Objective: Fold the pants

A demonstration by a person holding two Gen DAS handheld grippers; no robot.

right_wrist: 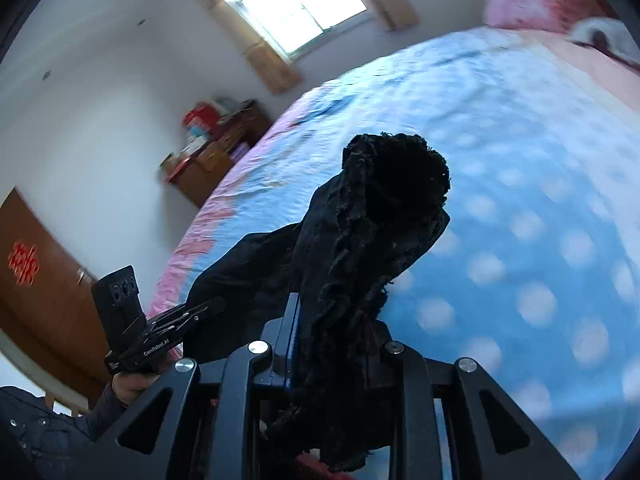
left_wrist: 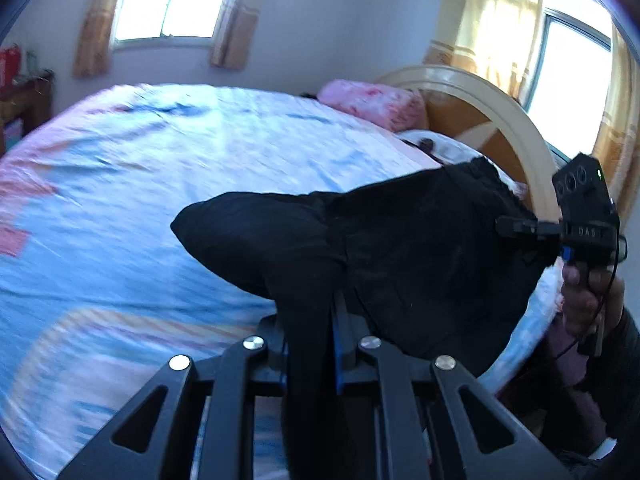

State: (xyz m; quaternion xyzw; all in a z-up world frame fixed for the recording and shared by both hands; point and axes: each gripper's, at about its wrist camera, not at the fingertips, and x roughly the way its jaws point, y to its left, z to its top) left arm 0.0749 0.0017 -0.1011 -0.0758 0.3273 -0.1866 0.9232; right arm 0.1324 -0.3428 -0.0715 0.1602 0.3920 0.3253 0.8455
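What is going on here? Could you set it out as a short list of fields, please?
Setting: bedroom, bed with blue and pink sheet
Garment: black pants, lifted off the sheet, hanging between the two grippers
Left gripper: shut on the pants
Right gripper: shut on the pants
Fold: not yet made
Also in view: pink pillow, wooden headboard, two curtained windows
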